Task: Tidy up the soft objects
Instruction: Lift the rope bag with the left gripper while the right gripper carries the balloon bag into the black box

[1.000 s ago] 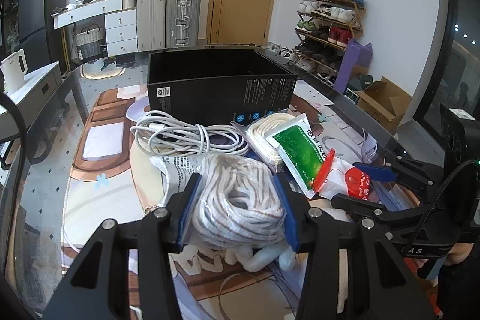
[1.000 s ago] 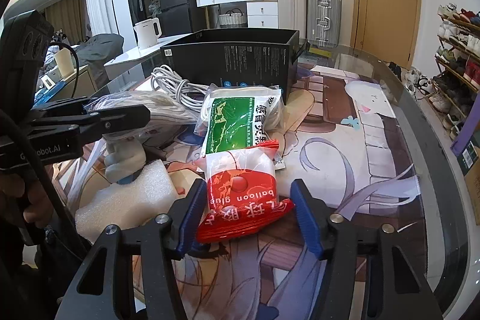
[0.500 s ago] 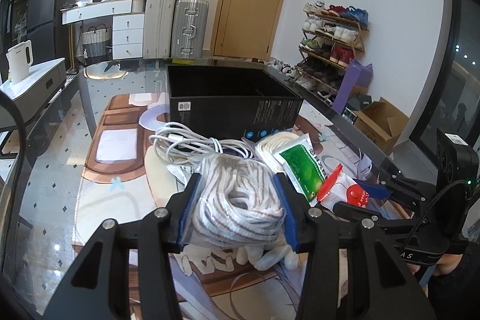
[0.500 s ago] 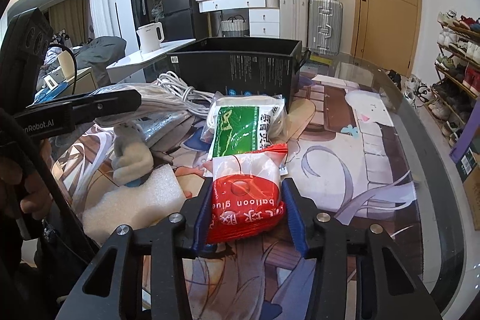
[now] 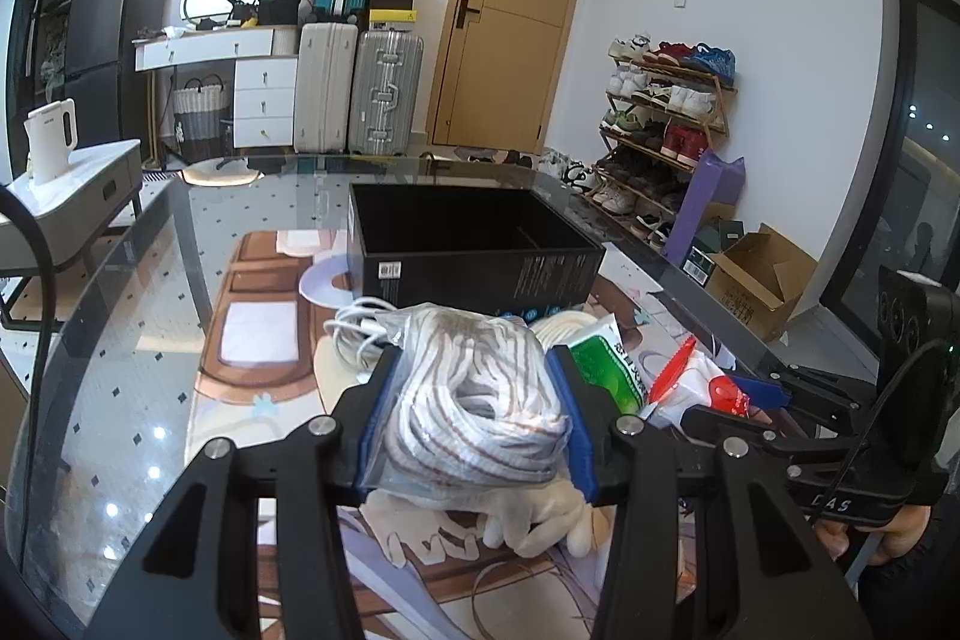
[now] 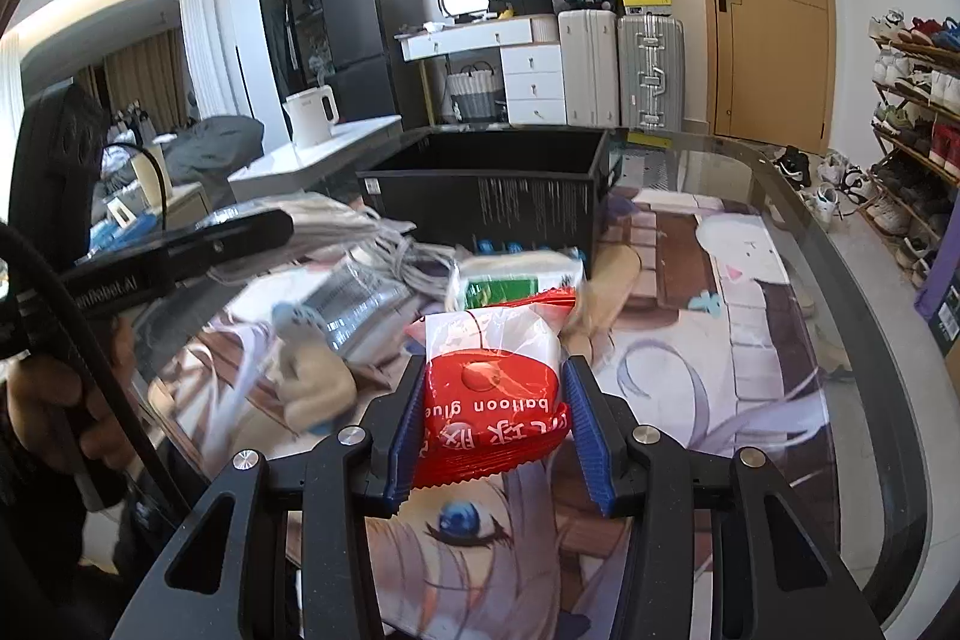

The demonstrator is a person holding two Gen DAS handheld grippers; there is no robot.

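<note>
My left gripper [image 5: 474, 418] is shut on a clear bag of white striped rope [image 5: 480, 400] and holds it above the table. My right gripper [image 6: 489, 418] is shut on a red and white "balloon glue" packet [image 6: 489, 382], lifted off the mat. An open black box [image 5: 474, 244] stands behind the pile; it also shows in the right wrist view [image 6: 486, 196]. A green and white packet [image 6: 516, 280] lies between the red packet and the box. The right gripper also shows at the right of the left wrist view [image 5: 750, 400].
White cables [image 5: 354, 328] lie left of the box. A beige plush toy [image 6: 312, 382] and a clear bag [image 6: 354, 304] lie on the printed mat [image 6: 720, 370]. The glass table edge [image 6: 882, 340] curves on the right. A shoe rack [image 5: 666, 124] stands beyond.
Both grippers have risen with their loads. The right gripper closed on the red packet and lifted it. The rope bag came up off the pile.
</note>
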